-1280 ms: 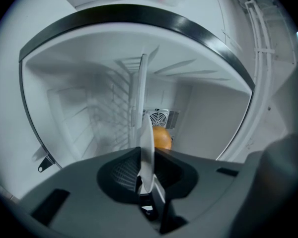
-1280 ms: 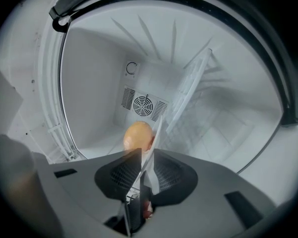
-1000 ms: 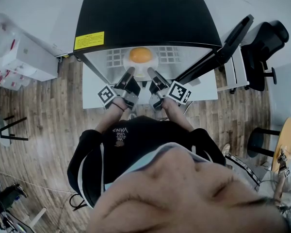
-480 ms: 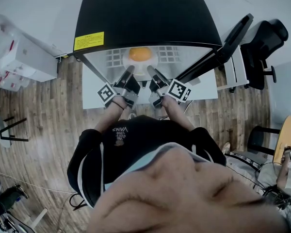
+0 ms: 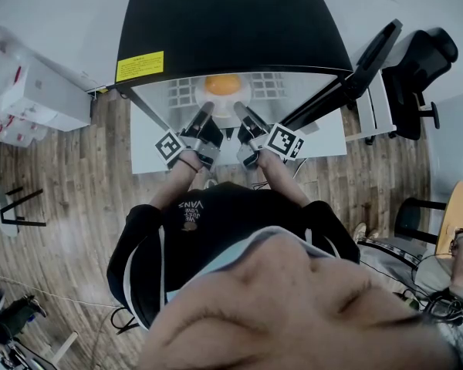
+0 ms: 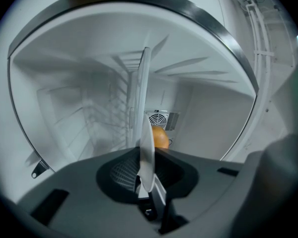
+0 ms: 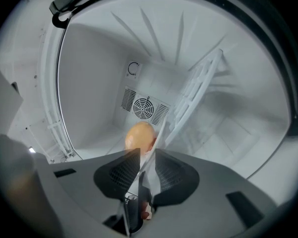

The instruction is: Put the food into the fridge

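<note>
An orange (image 5: pixel 222 84) lies on a white plate (image 5: pixel 209 98) just inside the open fridge (image 5: pixel 231 21), over its wire shelf (image 5: pixel 272 88). My left gripper (image 5: pixel 204 112) is shut on the plate's near-left rim and my right gripper (image 5: pixel 241 111) on its near-right rim. In the left gripper view the plate (image 6: pixel 145 108) runs edge-on through the left gripper (image 6: pixel 148 182), with the orange (image 6: pixel 160 138) behind it. In the right gripper view the plate's rim (image 7: pixel 160 133) passes through the right gripper (image 7: pixel 141 170), and the orange (image 7: pixel 140 135) sits just beyond.
The fridge door (image 5: pixel 336 95) stands open to the right. A fan vent (image 7: pixel 143 107) is on the back wall, and a white wire rack (image 7: pixel 198 90) crosses the interior. Outside are white boxes (image 5: pixel 31 83) at left, an office chair (image 5: pixel 424 68) and a stool (image 5: pixel 417 218) at right.
Both grippers and the plate hold still. Only a person at the far right edge of the head view has shifted.
</note>
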The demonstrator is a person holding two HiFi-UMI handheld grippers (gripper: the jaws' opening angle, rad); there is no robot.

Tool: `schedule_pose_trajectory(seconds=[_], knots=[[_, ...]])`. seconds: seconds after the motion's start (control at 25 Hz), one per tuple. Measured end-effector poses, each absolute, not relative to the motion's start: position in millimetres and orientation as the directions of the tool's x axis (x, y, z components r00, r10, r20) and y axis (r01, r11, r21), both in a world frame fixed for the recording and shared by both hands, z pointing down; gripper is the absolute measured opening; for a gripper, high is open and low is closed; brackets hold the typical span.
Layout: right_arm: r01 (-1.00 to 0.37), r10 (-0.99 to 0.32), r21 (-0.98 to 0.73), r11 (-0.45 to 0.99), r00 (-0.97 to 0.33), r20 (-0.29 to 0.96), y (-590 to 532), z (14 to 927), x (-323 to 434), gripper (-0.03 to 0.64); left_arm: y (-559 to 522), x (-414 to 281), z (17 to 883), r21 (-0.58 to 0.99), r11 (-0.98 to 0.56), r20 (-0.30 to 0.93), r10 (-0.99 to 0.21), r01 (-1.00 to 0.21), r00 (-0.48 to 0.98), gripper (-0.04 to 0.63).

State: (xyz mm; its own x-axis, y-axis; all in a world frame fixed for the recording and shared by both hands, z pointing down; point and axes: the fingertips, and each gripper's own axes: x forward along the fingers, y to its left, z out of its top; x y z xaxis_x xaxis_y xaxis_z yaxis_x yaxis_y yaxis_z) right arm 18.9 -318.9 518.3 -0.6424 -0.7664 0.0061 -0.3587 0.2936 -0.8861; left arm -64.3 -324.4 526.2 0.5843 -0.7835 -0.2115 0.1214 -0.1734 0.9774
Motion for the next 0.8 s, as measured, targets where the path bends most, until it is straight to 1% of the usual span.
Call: schedule_pose_trajectory(seconds=[0.2, 0.32, 0.44, 0.6, 0.8], knots=[[-0.356, -0.768, -0.885, 0.301, -0.641, -0.004, -317.6, 516.2, 19.2, 0.091, -323.7, -65.4, 524.7, 0.975, -0.178, -0.221, -0.786, 0.132, 0.578, 0.059], [-0.373, -0.774, -0.876, 0.308, -0.634, -0.002, -316.5, 514.7, 21.6, 0.106, -322.5, -66.4, 523.6, 0.975, -0.191, -0.220, -0.783, 0.112, 0.582, 0.076], [-0.389, -0.777, -0.866, 0.314, -0.629, 0.000, -315.9, 513.5, 24.0, 0.143, -321.1, -67.5, 520.7, 0.974, -0.208, -0.223, -0.782, 0.095, 0.582, 0.097], [-0.407, -0.774, -0.852, 0.328, -0.633, 0.004, -311.4, 513.6, 25.5, 0.150, -314.9, -68.4, 522.5, 0.974, -0.212, -0.216, -0.784, 0.076, 0.582, 0.105], [-0.429, -0.774, -0.835, 0.343, -0.633, 0.007, -304.8, 513.1, 27.7, 0.163, -307.2, -72.2, 523.4, 0.974, -0.226, -0.196, -0.794, 0.019, 0.575, 0.110]])
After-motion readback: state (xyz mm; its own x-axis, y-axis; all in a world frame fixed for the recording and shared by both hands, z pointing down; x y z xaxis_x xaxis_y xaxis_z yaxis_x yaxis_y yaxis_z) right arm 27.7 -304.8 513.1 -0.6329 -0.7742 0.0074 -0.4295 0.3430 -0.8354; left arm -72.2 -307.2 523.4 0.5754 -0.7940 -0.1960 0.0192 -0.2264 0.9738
